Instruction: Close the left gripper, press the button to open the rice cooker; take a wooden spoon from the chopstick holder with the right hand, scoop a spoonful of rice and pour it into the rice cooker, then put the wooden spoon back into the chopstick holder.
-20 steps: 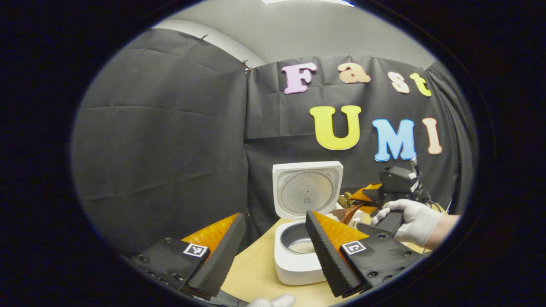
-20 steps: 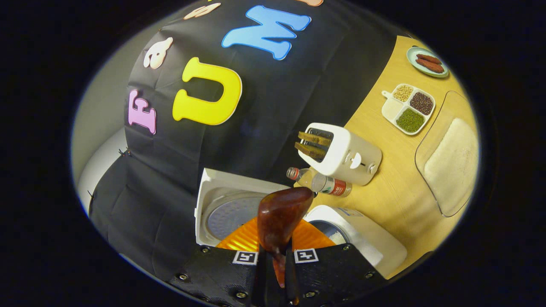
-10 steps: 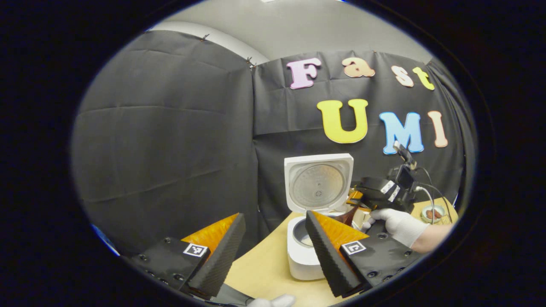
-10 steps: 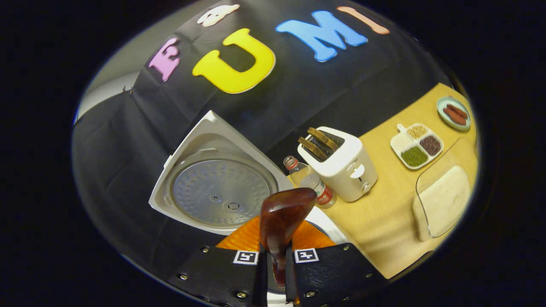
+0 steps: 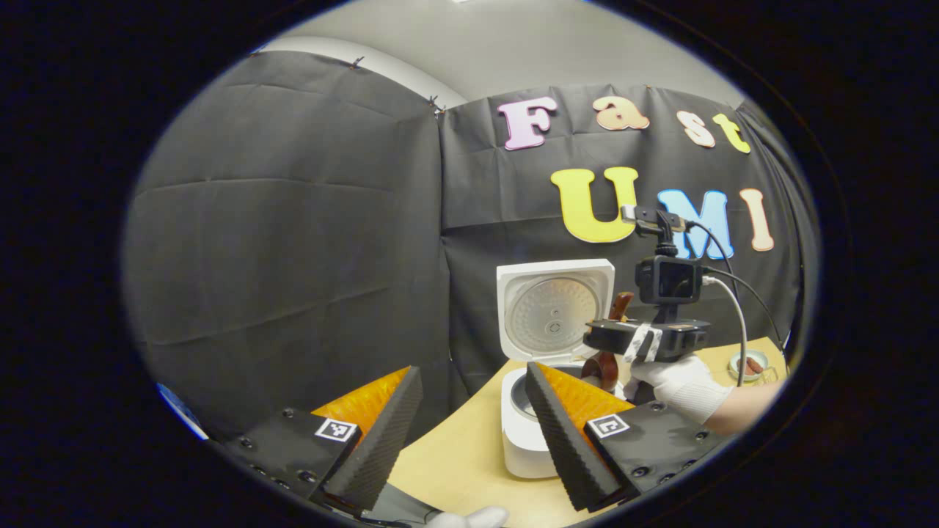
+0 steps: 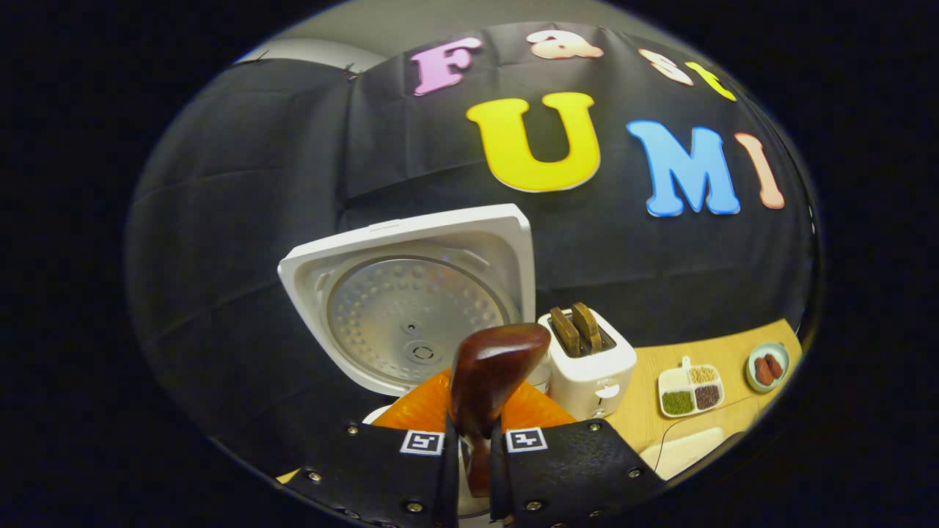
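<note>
The white rice cooker [image 5: 522, 440] stands on the wooden table with its lid [image 5: 555, 308] up. My left gripper [image 5: 473, 375] is open and empty, in front of and to the left of the cooker. My right gripper [image 5: 645, 341], held level in a white-gloved hand [image 5: 678, 385], hovers just right of the open pot. In the right gripper view my right gripper [image 6: 473, 436] is shut on the dark wooden spoon [image 6: 493, 370], whose bowl points up toward the lid [image 6: 411, 312]. Whether the spoon holds rice is hidden.
A white toaster [image 6: 593, 363] with two slices stands right of the cooker. Farther right lie a divided dish of beans [image 6: 689, 392], a small plate [image 6: 766, 367] and a clear dish of rice [image 6: 682, 451]. Black cloth walls close off the back and left.
My right gripper has rolled back to level and risen beside the cooker's lid, still with the spoon. My left gripper has barely moved and stays open.
</note>
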